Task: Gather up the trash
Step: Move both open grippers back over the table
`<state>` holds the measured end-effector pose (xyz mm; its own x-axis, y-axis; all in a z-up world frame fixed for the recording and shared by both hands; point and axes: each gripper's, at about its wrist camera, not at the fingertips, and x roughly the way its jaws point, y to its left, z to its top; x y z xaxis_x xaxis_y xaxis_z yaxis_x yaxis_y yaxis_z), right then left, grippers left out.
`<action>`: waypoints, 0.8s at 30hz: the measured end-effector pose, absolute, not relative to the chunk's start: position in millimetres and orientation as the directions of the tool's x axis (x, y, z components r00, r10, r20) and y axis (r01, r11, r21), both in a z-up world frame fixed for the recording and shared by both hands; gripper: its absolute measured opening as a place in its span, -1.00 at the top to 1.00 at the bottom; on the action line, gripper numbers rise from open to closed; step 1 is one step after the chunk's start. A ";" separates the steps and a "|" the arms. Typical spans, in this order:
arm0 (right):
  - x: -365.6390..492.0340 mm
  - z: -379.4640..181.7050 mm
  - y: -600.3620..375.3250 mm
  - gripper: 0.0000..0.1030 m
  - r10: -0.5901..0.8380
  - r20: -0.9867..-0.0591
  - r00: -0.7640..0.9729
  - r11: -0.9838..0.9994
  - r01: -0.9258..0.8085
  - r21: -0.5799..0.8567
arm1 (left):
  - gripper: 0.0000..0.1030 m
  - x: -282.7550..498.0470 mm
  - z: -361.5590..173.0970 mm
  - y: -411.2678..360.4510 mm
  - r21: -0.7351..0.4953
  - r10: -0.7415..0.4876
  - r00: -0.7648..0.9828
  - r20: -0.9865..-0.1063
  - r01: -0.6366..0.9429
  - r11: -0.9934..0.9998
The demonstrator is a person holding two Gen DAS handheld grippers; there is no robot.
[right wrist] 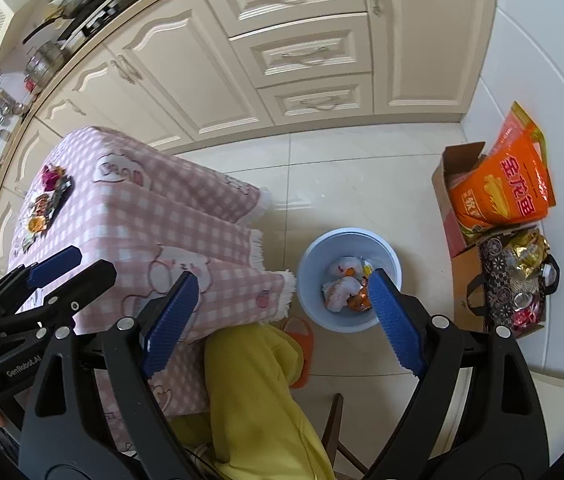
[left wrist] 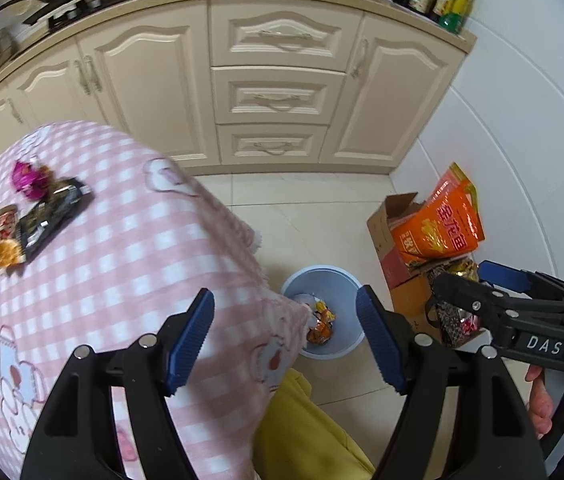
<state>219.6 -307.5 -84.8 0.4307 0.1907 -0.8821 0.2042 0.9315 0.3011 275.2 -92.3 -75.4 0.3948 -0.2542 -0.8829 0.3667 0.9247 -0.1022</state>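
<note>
Left gripper (left wrist: 285, 338): we see its blue pads spread wide apart, nothing between them, pointing steeply downward.
Right gripper (right wrist: 282, 320): our view shows its jaws wide apart and empty, also angled steeply down.
Right hand (left wrist: 550, 404): we see fingers wrapped round the right gripper's black handle.
Leg (right wrist: 257, 392): ours shows a yellow trouser leg below both grippers.
</note>
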 end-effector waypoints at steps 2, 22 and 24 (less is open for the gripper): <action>220.8 -81.8 -300.4 -0.66 0.194 -0.881 0.432 0.933 0.196 0.302 | -0.41 275.0 -71.5 -77.8 -0.108 -0.253 0.405 -0.878 0.348 0.931; 256.9 -64.5 -173.2 -0.66 0.299 -0.874 0.383 0.943 0.023 0.333 | -0.46 277.0 -59.8 101.7 -0.107 -0.095 0.489 -0.867 0.004 0.994; 262.6 -64.4 -160.5 -0.66 0.313 -0.873 0.375 0.941 0.006 0.339 | -0.46 278.4 -60.4 116.9 -0.109 -0.083 0.487 -0.870 -0.026 0.994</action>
<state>262.6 -160.5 -64.4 0.3751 0.3125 -0.8727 0.0059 0.9406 0.3394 278.4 116.9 -60.4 0.4868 -0.0826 -0.8696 -0.0262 0.9937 -0.1091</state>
